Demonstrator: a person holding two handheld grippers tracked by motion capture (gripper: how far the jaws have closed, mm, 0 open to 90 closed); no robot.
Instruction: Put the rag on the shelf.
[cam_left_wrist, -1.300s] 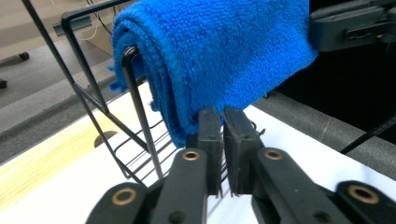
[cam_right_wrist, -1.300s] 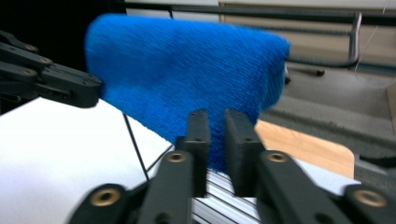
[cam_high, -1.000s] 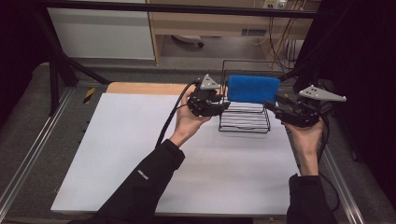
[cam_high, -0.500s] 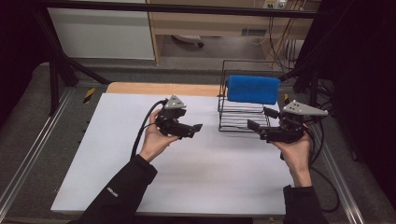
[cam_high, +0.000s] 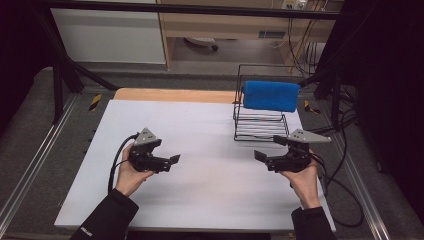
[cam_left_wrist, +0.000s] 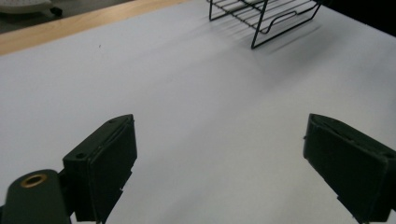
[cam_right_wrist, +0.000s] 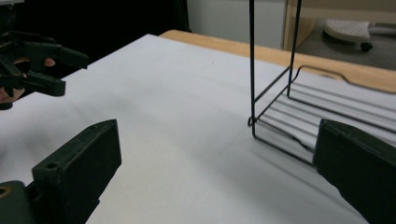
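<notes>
White tabletop (cam_high: 210, 130), dark room; wire rack (cam_high: 260, 125) carries blue sponge (cam_high: 270, 96). Left tool (cam_high: 172, 161) and right tool (cam_high: 260, 156) hover low facing inward, jaws just opened wide, empty.

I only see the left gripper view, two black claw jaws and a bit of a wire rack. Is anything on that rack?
Observer: Yes, a blue sponge sits on the top of the wire rack, seen from the high view.
Operator: Is the other claw holding something?
Observer: No. The right claw is open with nothing between its jaws; it has just been opening.
Operator: Where is it?
Observer: Just in front of the rack, over the white table.
Operator: And my claw?
Observer: The left claw is open too, out over the table's left half, apart from the rack.
</notes>
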